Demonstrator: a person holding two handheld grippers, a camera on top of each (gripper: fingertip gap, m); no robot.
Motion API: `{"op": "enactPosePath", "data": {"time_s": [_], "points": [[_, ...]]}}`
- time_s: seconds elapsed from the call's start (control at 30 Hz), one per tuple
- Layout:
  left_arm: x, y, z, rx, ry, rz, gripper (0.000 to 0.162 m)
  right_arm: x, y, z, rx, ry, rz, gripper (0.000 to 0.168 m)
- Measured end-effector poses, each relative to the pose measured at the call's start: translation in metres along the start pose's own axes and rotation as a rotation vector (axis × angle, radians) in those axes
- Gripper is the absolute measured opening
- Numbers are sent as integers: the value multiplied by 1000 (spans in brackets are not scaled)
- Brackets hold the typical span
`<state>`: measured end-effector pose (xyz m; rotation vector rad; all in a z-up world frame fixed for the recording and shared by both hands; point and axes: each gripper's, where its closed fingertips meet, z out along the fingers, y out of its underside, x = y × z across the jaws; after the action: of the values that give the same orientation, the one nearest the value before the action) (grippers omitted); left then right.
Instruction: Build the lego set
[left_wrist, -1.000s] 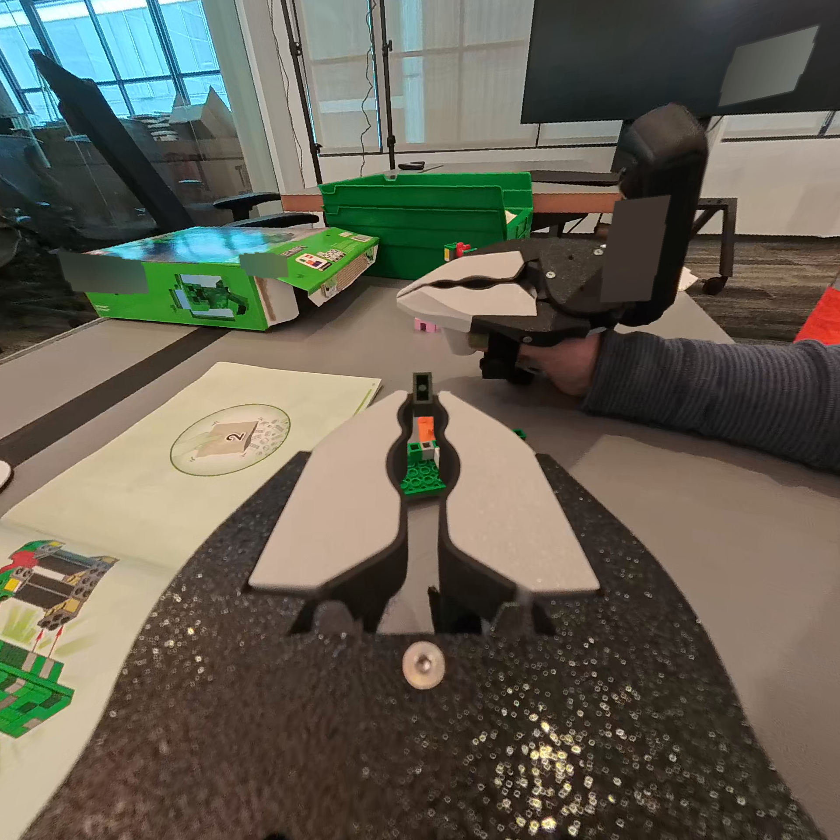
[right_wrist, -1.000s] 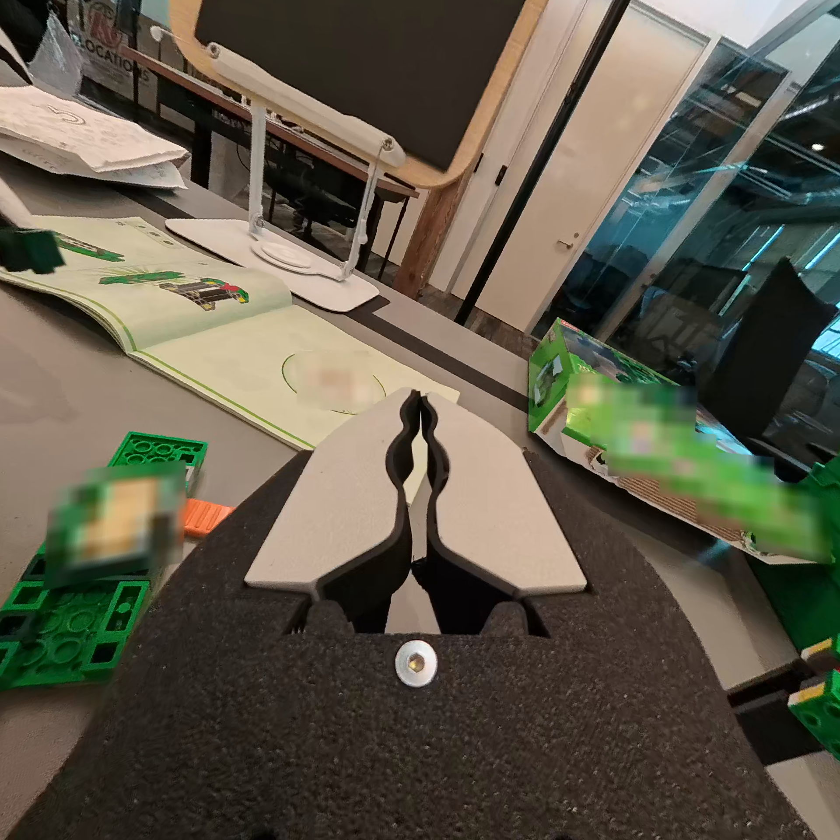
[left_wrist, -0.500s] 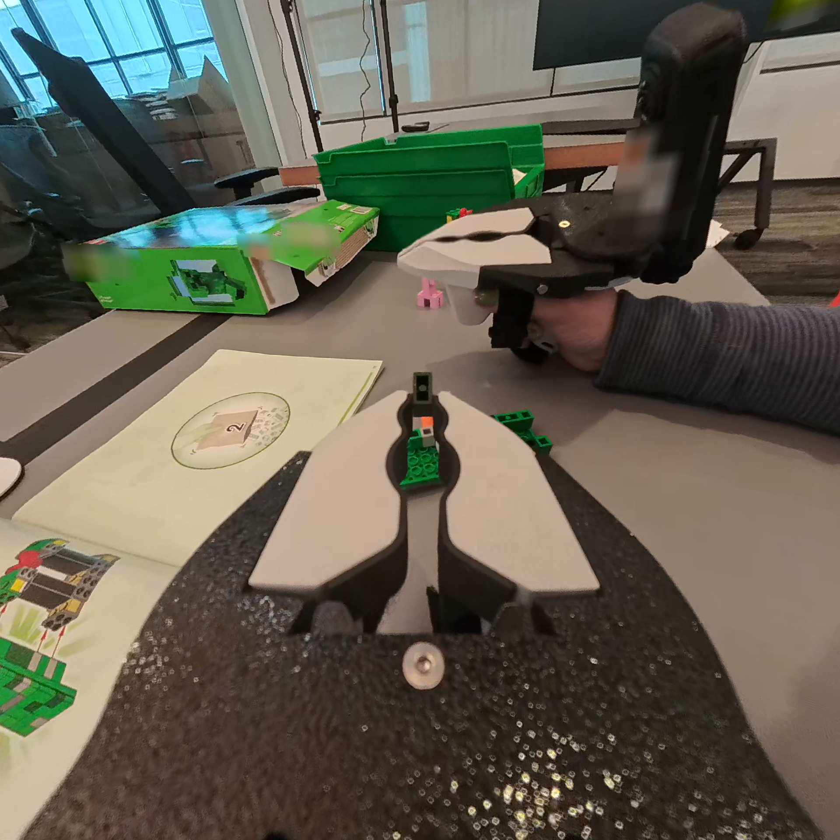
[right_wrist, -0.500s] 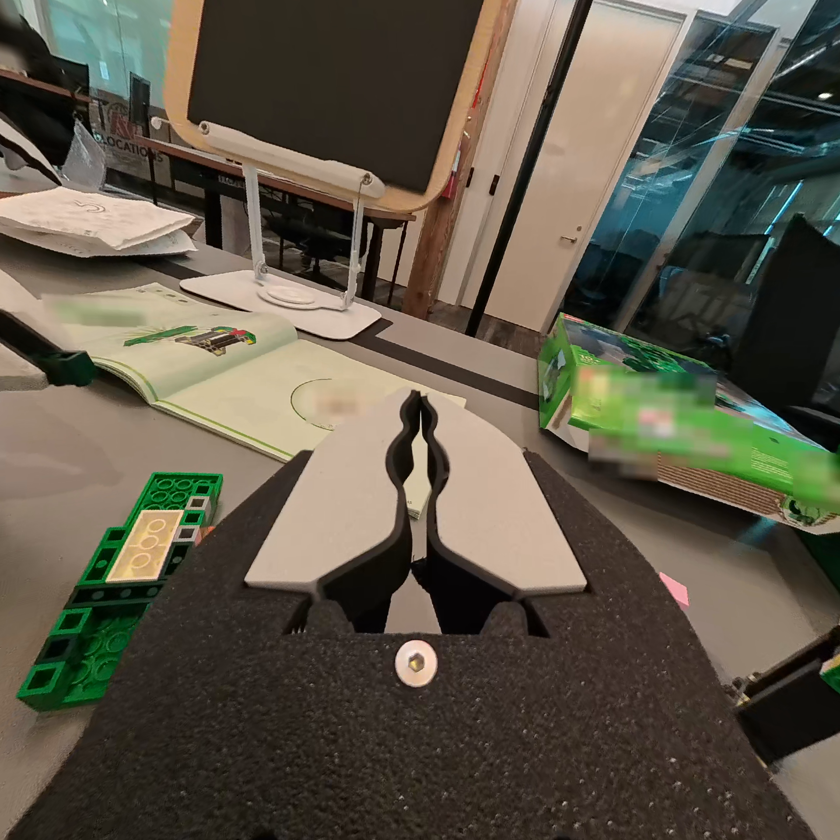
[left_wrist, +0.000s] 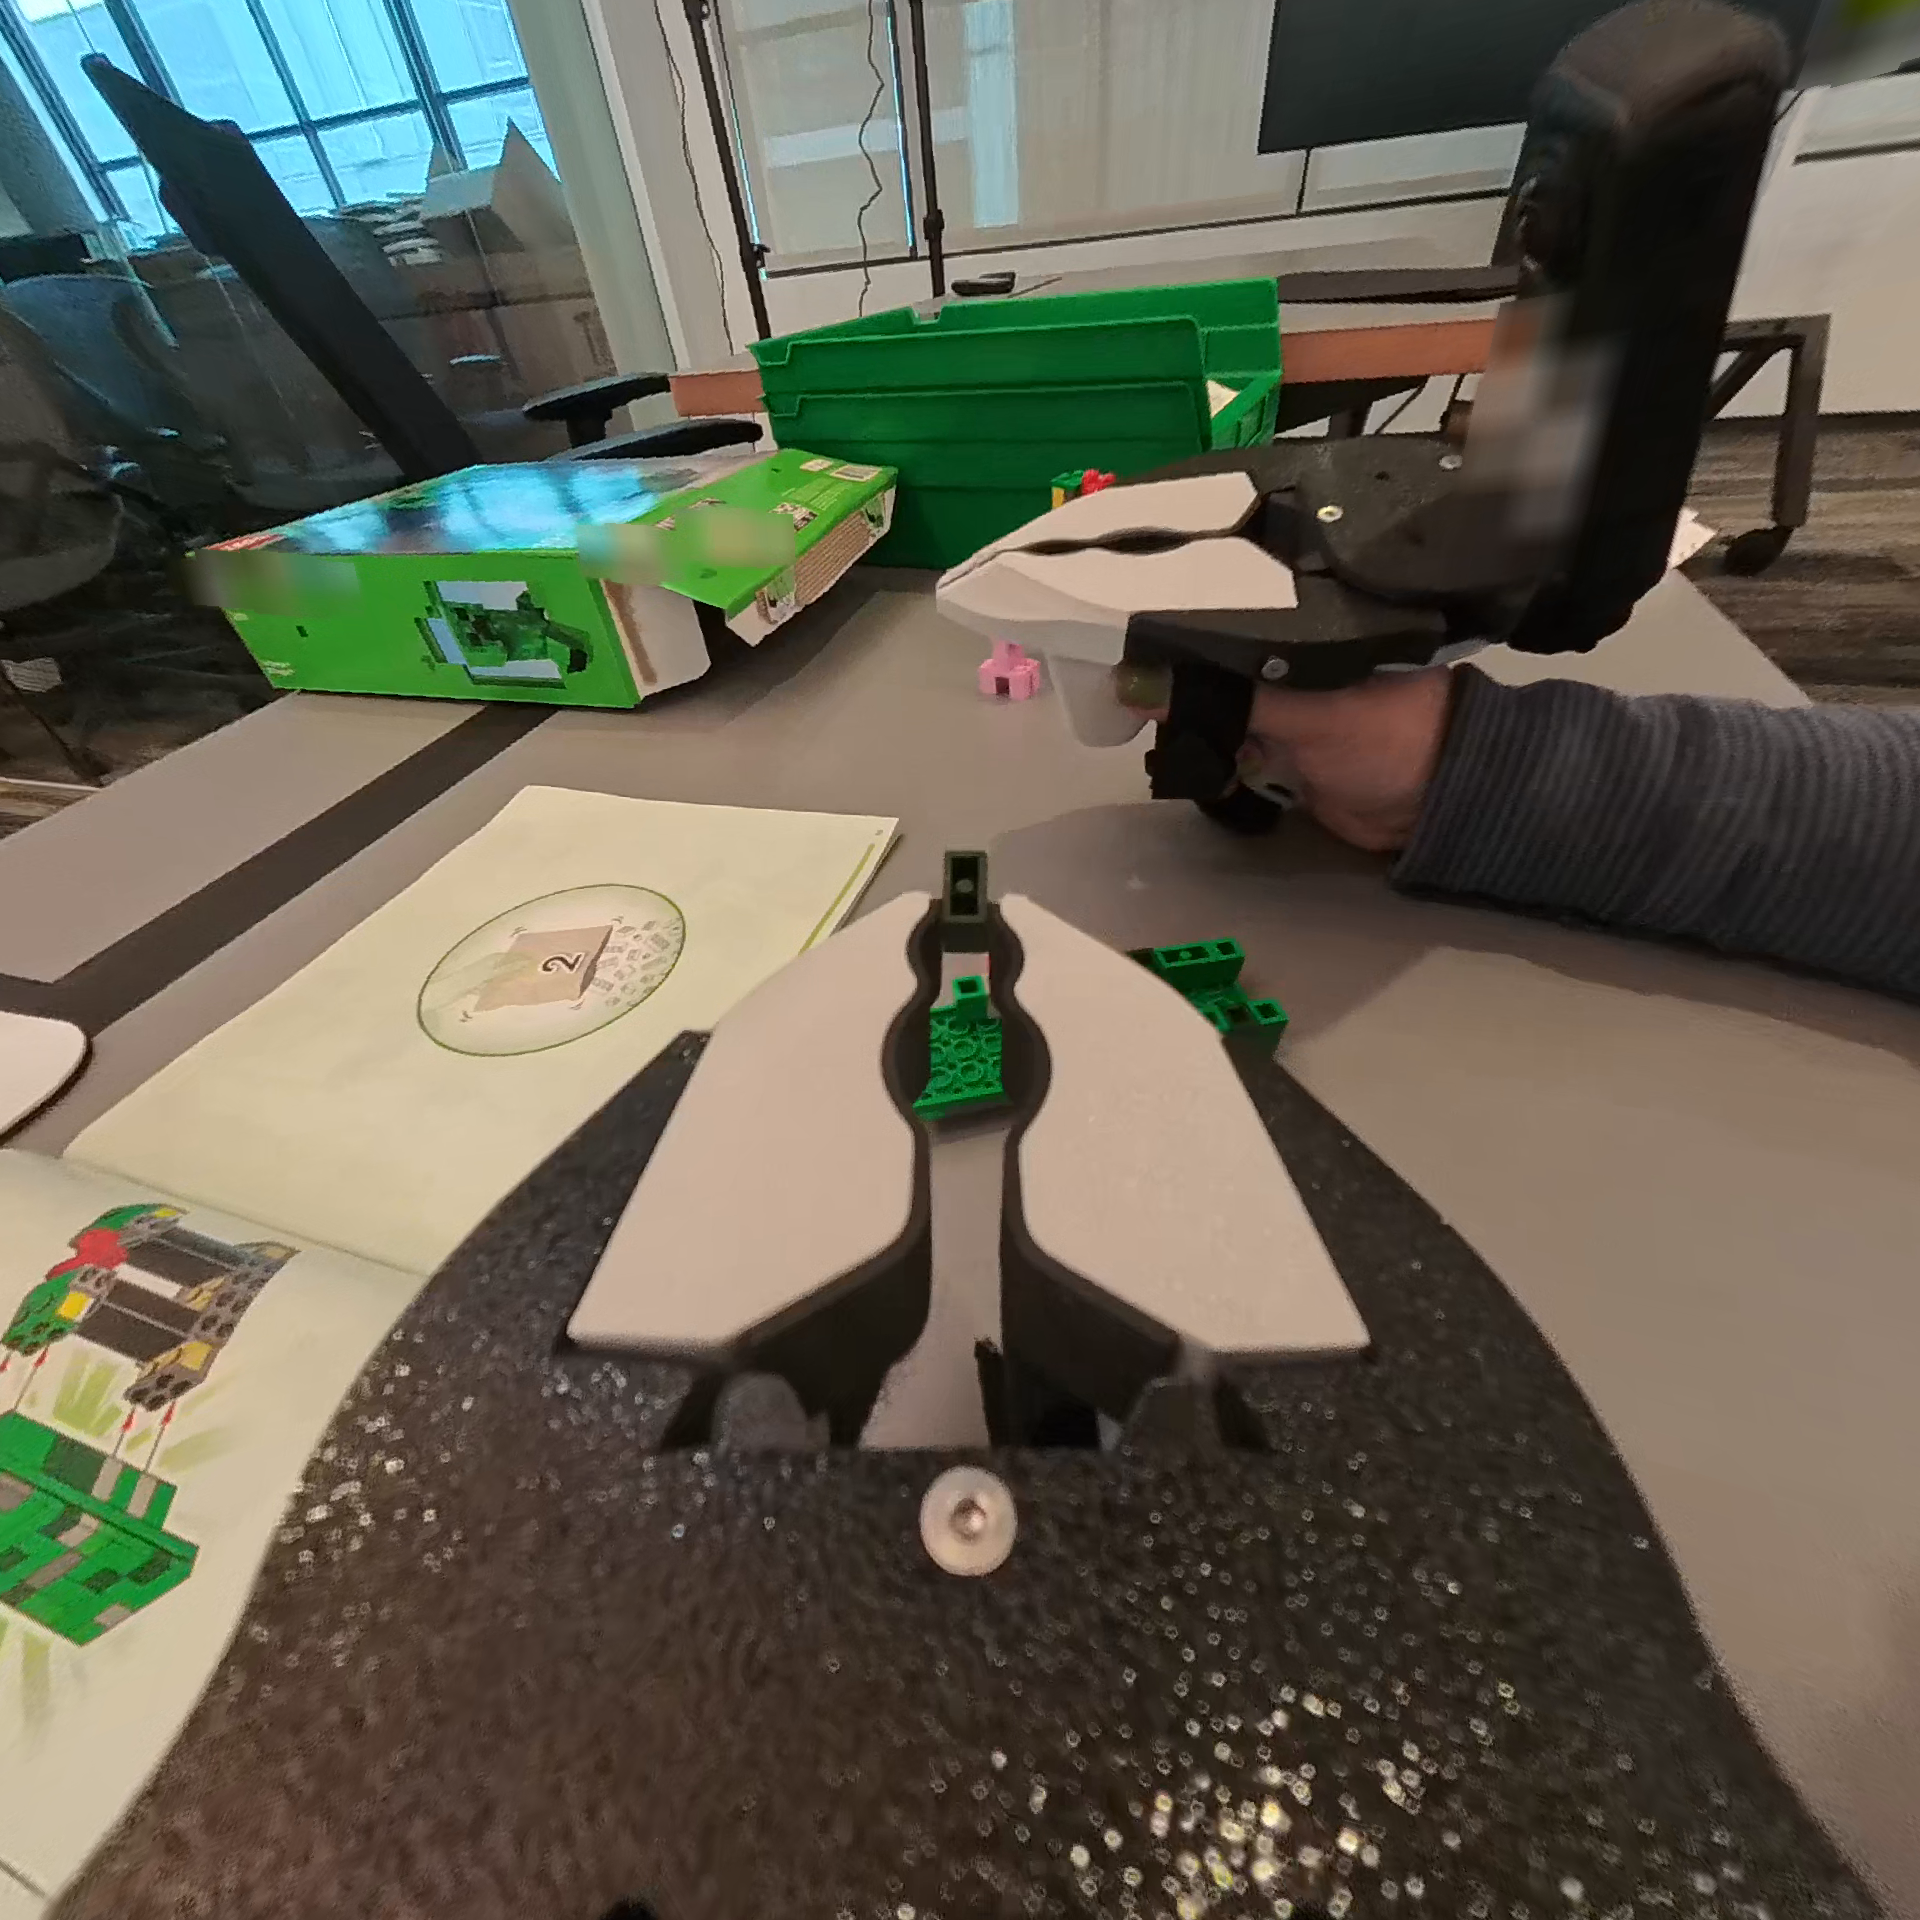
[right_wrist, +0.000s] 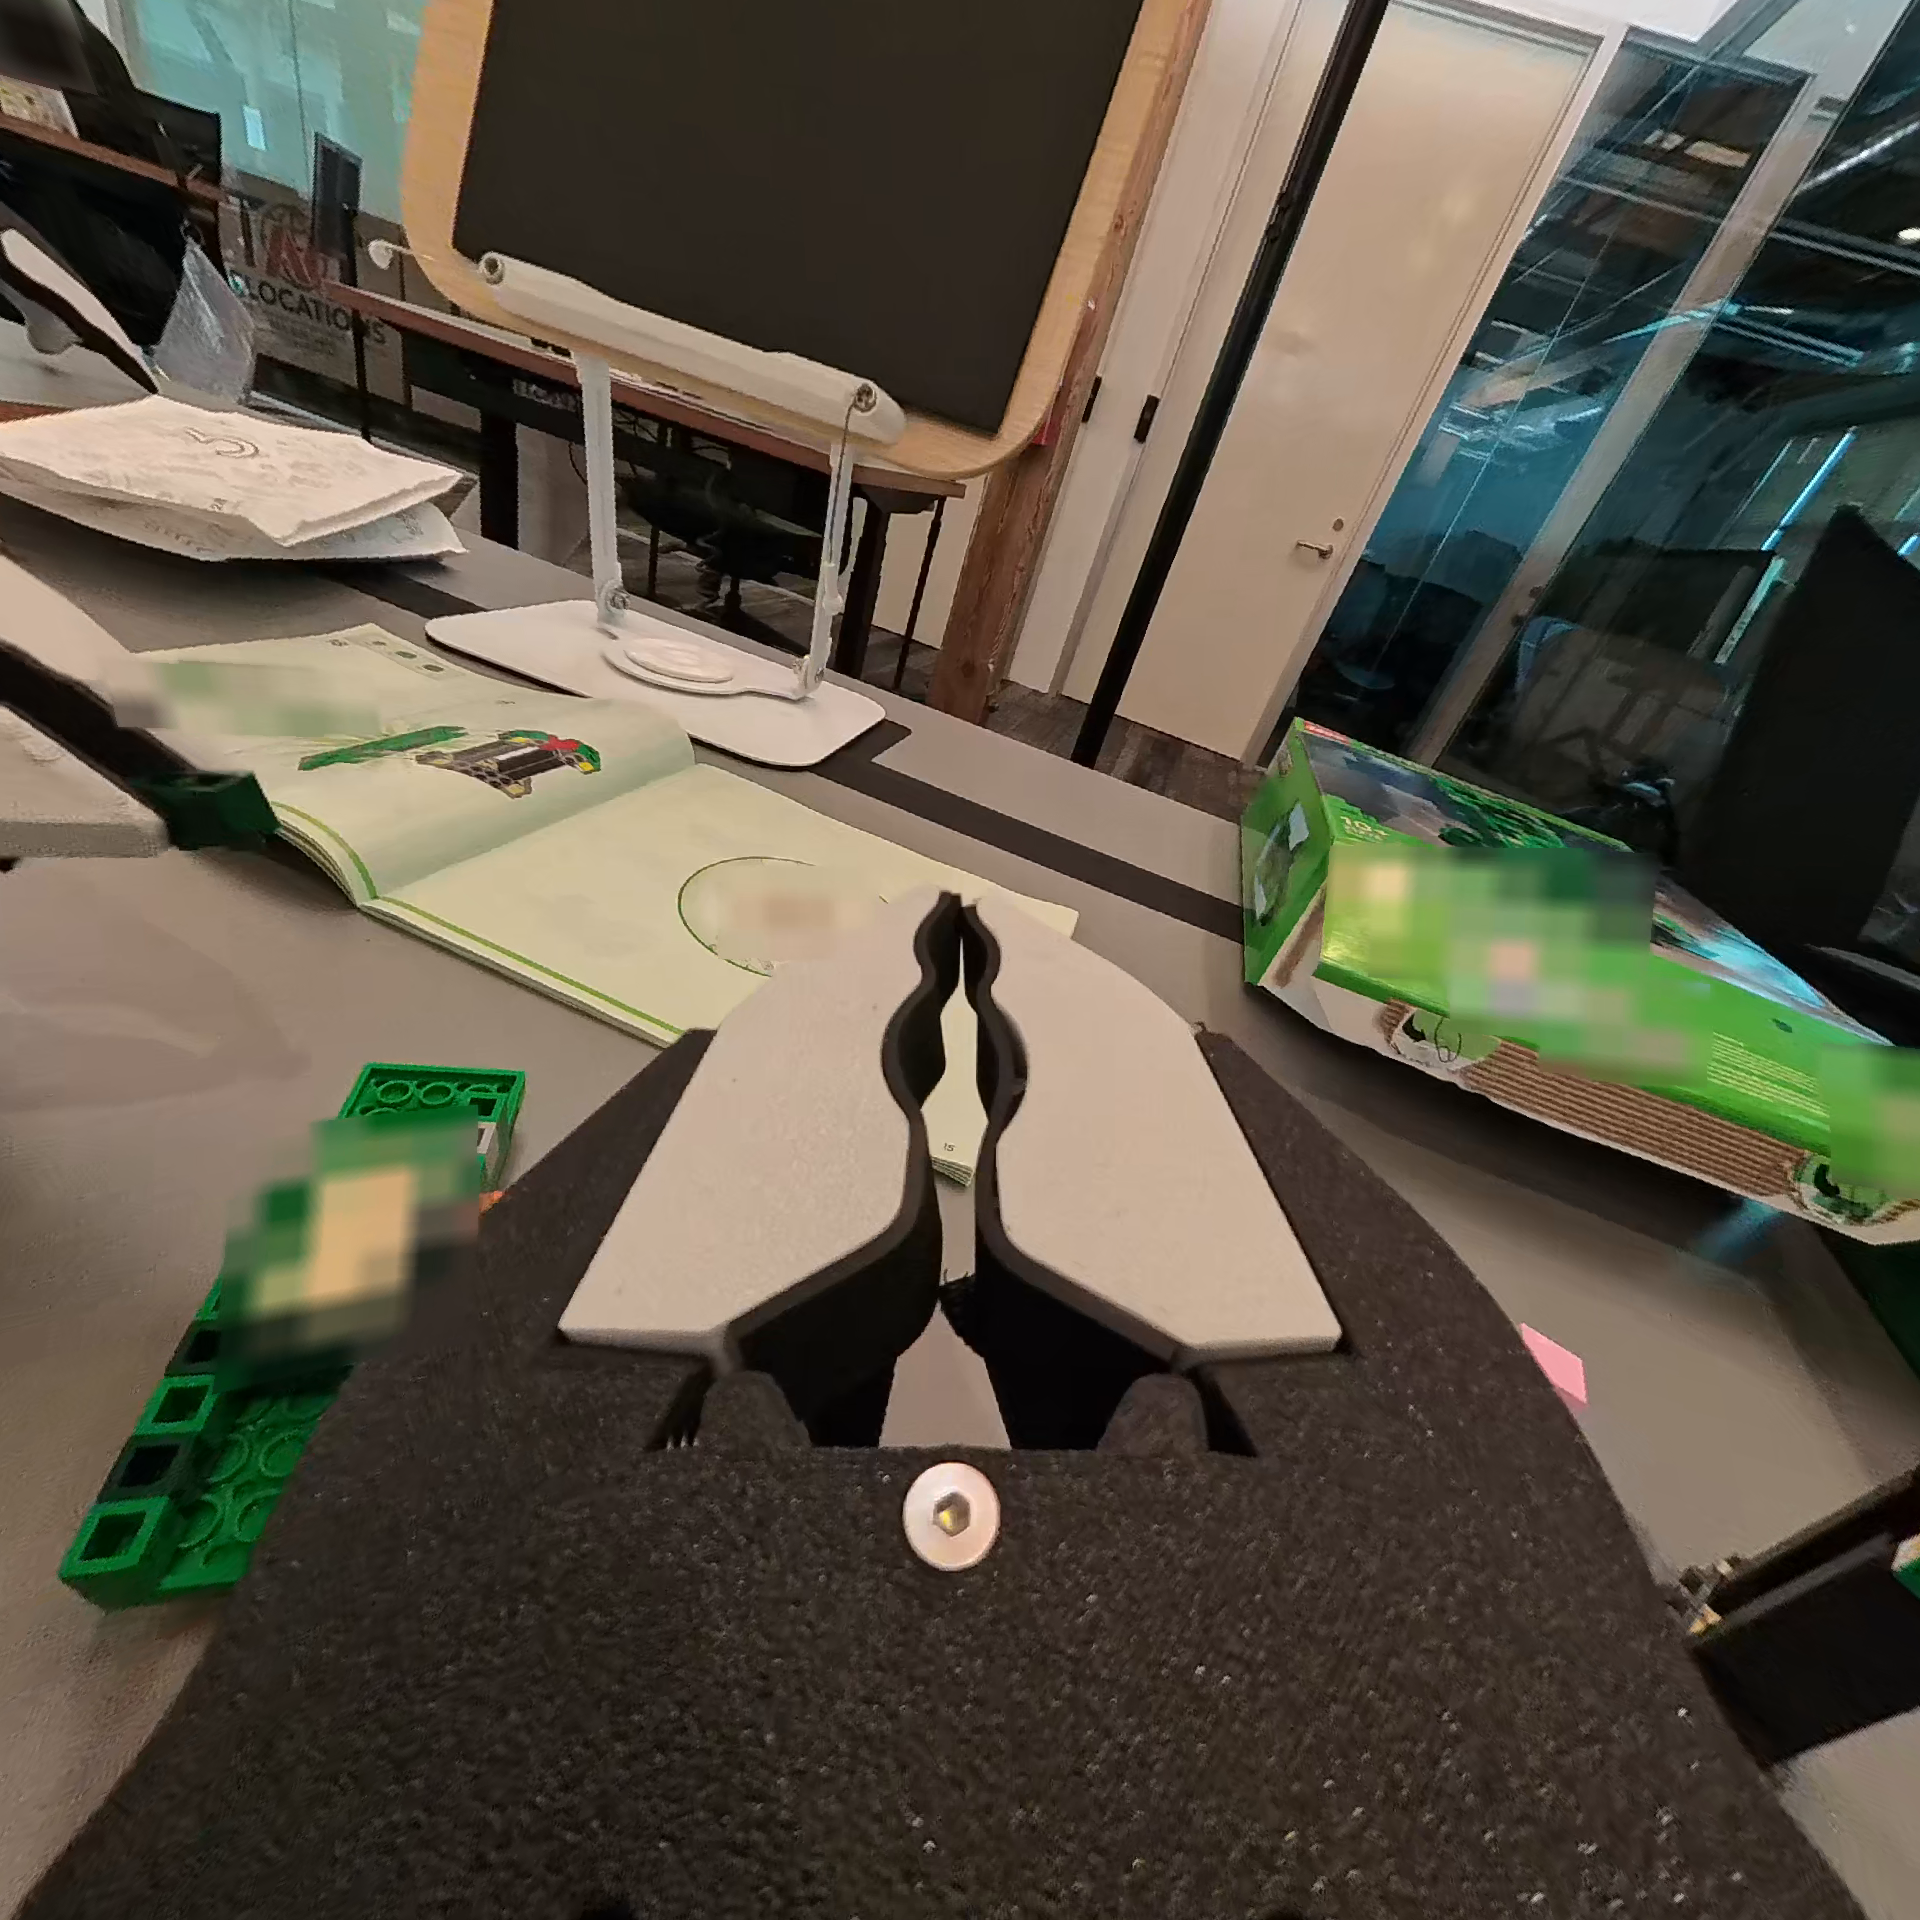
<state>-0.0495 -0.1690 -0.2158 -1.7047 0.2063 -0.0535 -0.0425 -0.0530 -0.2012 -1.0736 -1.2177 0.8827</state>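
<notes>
Our left gripper (left_wrist: 964, 914) pinches a small dark green brick (left_wrist: 964, 899) at its fingertips, above the green lego build (left_wrist: 961, 1060) lying on the grey table (left_wrist: 1507, 1195). Our right gripper (right_wrist: 961, 920) is pressed together on nothing — beside the open booklet (right_wrist: 582, 862) and green box (right_wrist: 1558, 966).

We see a dark green brick (left_wrist: 964, 896) pinched at the tips of pale grey fingers (left_wrist: 790, 1122) set in a speckled black body. Below it lies a bright green lego assembly (left_wrist: 961, 1060) on the flat grey table (left_wrist: 1558, 1195). The instruction booklet (left_wrist: 499, 997) is pale green with green, black and yellow drawings. The set box (left_wrist: 499, 613) is vivid green, the bins (left_wrist: 1008, 405) behind it the same green, and a small pink piece (left_wrist: 1006, 670) stands near them.
</notes>
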Motion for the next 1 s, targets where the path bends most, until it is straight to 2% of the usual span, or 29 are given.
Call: {"op": "enactPosePath", "data": {"time_s": [0.2, 0.4, 0.67, 1.0], "points": [[-2, -4, -2, 22, -17, 11, 7, 0, -1, 0, 8, 5, -7, 0], [-19, -16, -14, 104, -114, 8, 7, -4, 1, 1, -1, 12, -103, 0], [-8, -15, -10, 85, -93, 92, 7, -6, 1, 2, -5, 16, -144, 0], [-10, -15, -11, 97, -79, 34, 7, -10, 2, 3, -15, 7, -178, 0]]}}
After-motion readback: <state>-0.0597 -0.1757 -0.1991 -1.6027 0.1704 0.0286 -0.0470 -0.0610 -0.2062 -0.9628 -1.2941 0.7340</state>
